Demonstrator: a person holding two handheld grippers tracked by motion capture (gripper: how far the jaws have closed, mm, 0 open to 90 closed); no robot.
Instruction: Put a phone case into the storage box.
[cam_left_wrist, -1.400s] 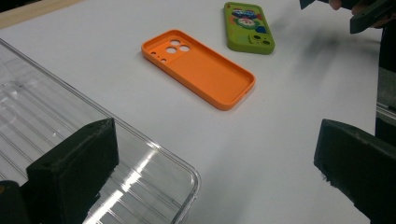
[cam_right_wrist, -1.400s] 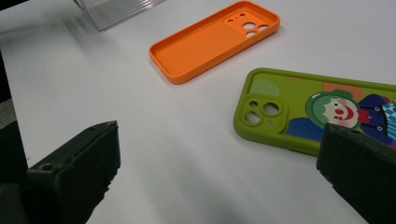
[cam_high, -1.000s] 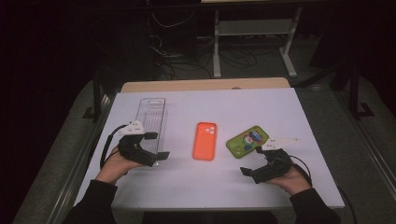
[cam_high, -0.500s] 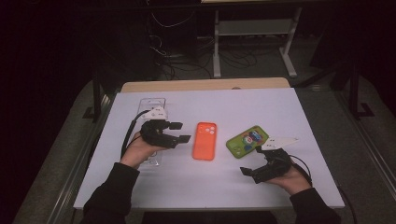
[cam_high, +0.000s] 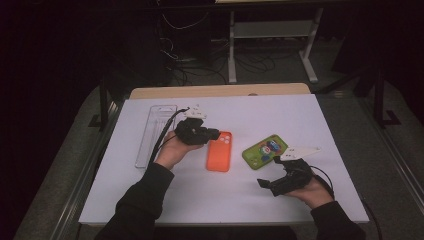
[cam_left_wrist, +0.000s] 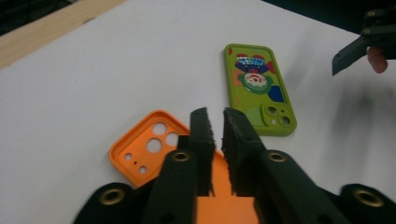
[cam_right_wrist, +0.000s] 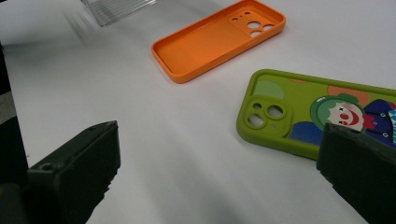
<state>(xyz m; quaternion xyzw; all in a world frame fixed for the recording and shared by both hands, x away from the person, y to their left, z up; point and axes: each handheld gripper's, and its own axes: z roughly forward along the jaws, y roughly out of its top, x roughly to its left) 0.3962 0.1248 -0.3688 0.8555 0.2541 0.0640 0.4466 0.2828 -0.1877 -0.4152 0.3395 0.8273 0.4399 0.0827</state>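
An orange phone case (cam_high: 219, 151) lies hollow side up at the table's middle, camera holes at its far end (cam_left_wrist: 149, 149) (cam_right_wrist: 219, 39). To its right lies a green phone case (cam_high: 265, 151) with a clown picture (cam_left_wrist: 257, 93) (cam_right_wrist: 317, 112). My left gripper (cam_high: 214, 134) hovers at the orange case's far left corner. Its jaws (cam_left_wrist: 215, 116) stand almost together, with a thin gap and nothing between them. My right gripper (cam_high: 267, 172) rests near the front edge, just short of the green case, jaws wide apart and empty (cam_right_wrist: 219, 140).
A clear plastic phone case (cam_high: 156, 135) lies left of the orange one (cam_right_wrist: 116, 7). The white table top (cam_high: 300, 115) has bare room at the back and front left. A wooden strip (cam_high: 220, 91) runs along the far edge.
My left gripper has travelled from the front left, past the clear case, rightward and away to the orange case's far corner. The right gripper has stayed put.
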